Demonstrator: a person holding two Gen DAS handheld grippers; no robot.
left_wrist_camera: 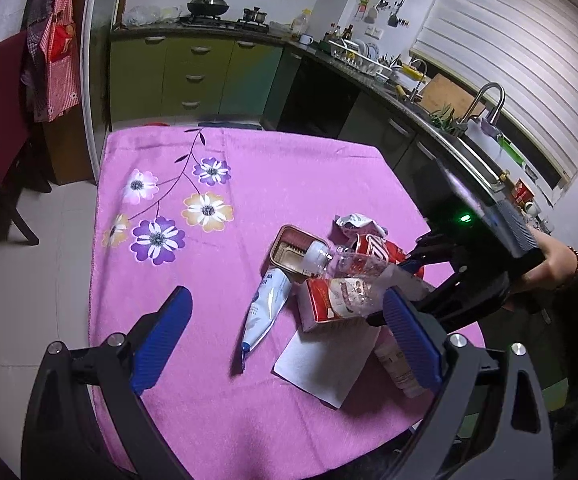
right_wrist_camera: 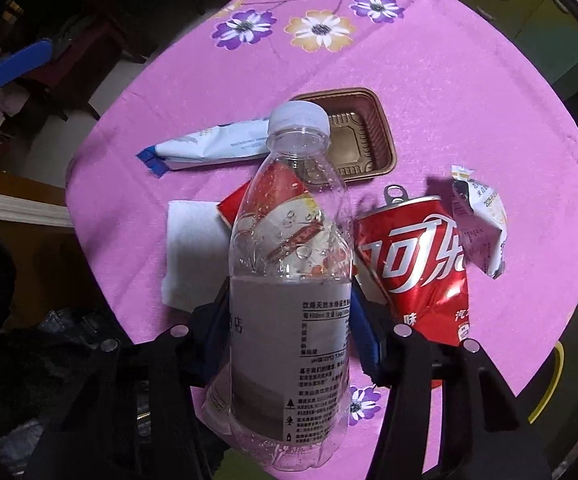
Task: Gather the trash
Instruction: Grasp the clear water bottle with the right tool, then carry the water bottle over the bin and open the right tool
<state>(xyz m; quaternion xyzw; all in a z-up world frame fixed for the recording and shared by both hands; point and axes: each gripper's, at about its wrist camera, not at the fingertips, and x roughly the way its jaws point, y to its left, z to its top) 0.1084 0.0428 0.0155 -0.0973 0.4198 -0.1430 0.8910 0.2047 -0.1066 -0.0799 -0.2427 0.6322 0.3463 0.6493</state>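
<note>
My right gripper (right_wrist_camera: 291, 320) points down over a pile of trash on the pink flowered tablecloth (left_wrist_camera: 249, 168). Its blue pads press both sides of a clear plastic bottle (right_wrist_camera: 289, 260) with a white cap; in the left wrist view the bottle (left_wrist_camera: 349, 276) sits tilted above the pile. Around it lie a crushed red cola can (right_wrist_camera: 413, 256), a red and white carton (left_wrist_camera: 329, 304), a white and blue pouch (left_wrist_camera: 267, 308), a brown plastic tray (right_wrist_camera: 365, 140), a crumpled wrapper (right_wrist_camera: 481, 220) and a white napkin (left_wrist_camera: 325, 364). My left gripper (left_wrist_camera: 285, 340) hangs open over the near side of the table, holding nothing.
A pale labelled container (left_wrist_camera: 397, 368) lies partly under my left gripper's right finger. Green kitchen cabinets (left_wrist_camera: 193, 76) and a sink counter (left_wrist_camera: 469, 148) run behind and right of the table. A dark chair (left_wrist_camera: 5, 128) stands at the left. A hand (left_wrist_camera: 561, 264) holds the right gripper.
</note>
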